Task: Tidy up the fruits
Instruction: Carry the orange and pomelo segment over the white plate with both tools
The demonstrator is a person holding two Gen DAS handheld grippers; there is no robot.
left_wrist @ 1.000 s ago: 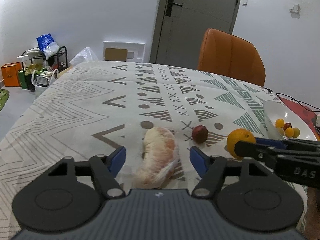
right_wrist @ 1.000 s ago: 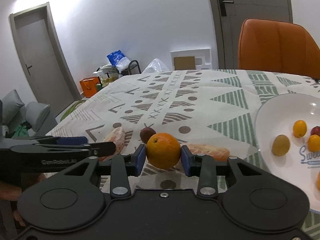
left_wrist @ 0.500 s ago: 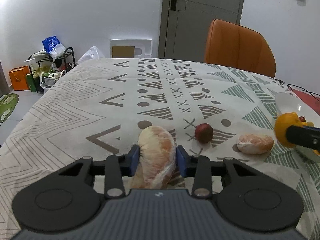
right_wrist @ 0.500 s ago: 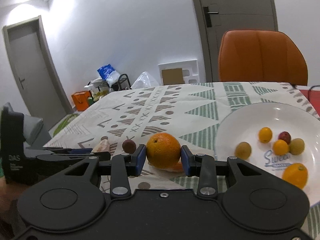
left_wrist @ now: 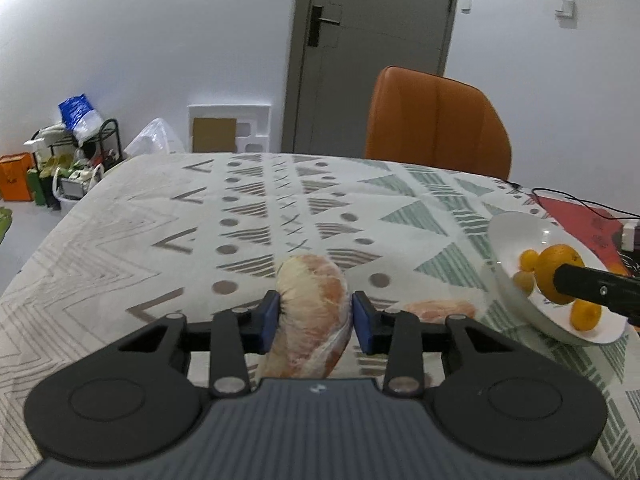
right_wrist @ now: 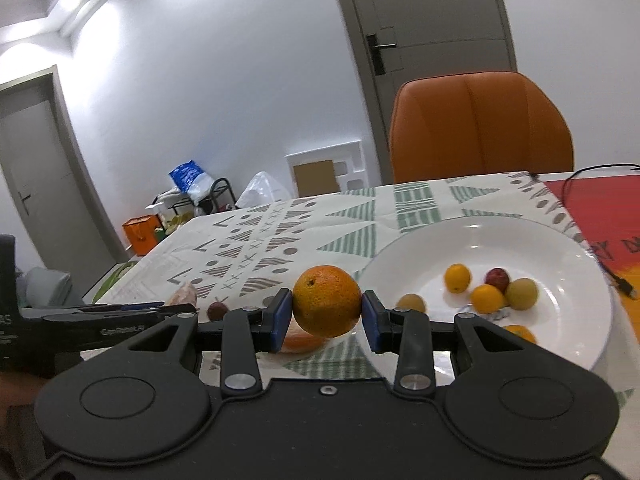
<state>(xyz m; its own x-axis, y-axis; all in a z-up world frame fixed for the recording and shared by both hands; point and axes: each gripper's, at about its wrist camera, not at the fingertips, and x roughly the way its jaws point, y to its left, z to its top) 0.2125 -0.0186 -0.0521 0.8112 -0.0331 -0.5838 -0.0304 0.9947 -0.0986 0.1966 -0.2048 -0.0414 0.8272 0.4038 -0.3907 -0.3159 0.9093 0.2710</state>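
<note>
The white plate (right_wrist: pixel 576 240) already holds several small fruits, so the sorting looks partly done. The right gripper (right_wrist: pixel 327 316) pinches an orange (right_wrist: pixel 327 300) at the plate's near edge, the left gripper (left_wrist: pixel 315 316) clamps a peeled pomelo piece (left_wrist: pixel 312 312) above the tablecloth (left_wrist: pixel 160 216); another peeled piece (left_wrist: pixel 436 309) and a small dark fruit (right_wrist: pixel 216 311) are left on the cloth

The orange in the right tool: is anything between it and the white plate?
No, only bare patterned tablecloth separates the orange from the white plate, as the right wrist view shows.

The orange (right_wrist: pixel 327 301) hides most of a peeled segment (right_wrist: pixel 300 340) lying behind it
</note>
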